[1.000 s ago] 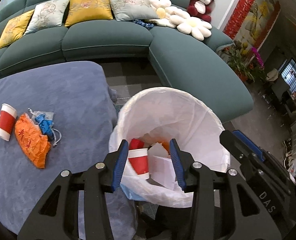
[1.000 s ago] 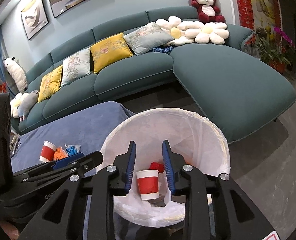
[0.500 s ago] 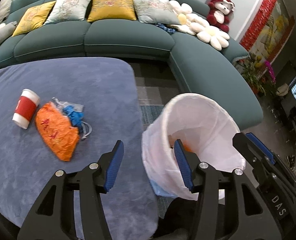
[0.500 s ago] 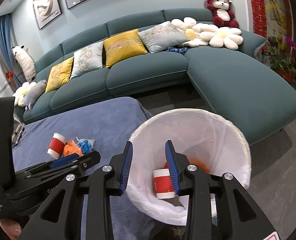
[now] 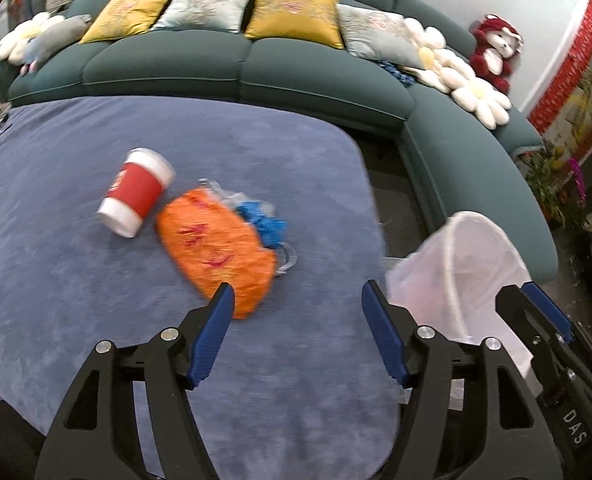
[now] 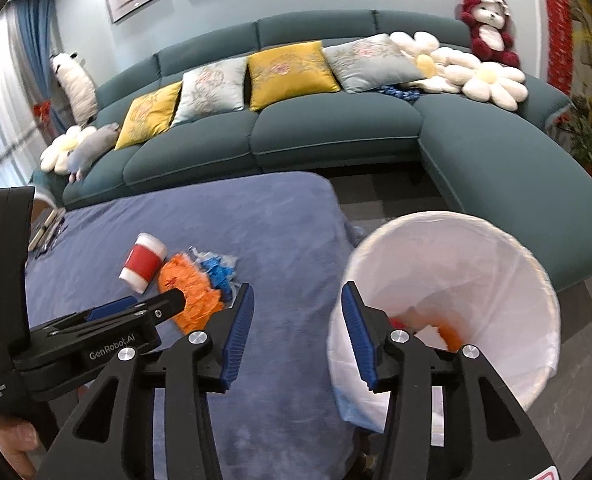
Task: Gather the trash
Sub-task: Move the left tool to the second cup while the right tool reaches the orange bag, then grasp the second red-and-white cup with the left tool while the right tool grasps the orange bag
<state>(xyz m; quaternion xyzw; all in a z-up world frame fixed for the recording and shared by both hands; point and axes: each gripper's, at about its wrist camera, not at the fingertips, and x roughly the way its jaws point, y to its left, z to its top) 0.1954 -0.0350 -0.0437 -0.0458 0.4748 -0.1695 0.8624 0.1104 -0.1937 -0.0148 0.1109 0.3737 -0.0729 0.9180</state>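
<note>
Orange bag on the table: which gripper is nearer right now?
Left. The left gripper hangs open just short of the orange bag; the right gripper sits farther back, by the bin.

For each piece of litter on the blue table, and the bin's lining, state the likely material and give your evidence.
Cup: probably paper with a plastic lid; matte red sleeve, white ends.
Orange bag: thin plastic film; crinkled, printed.
Blue wad: possibly crumpled plastic; too blurred.
Bin liner: translucent white plastic film, creased.

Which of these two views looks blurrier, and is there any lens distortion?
Left wrist view: motion-smeared, the red cup and orange bag soft-edged. Right wrist view: sharper, though the bin rim is slightly soft. Both: fisheye bending of the sofa, dark corners.
</note>
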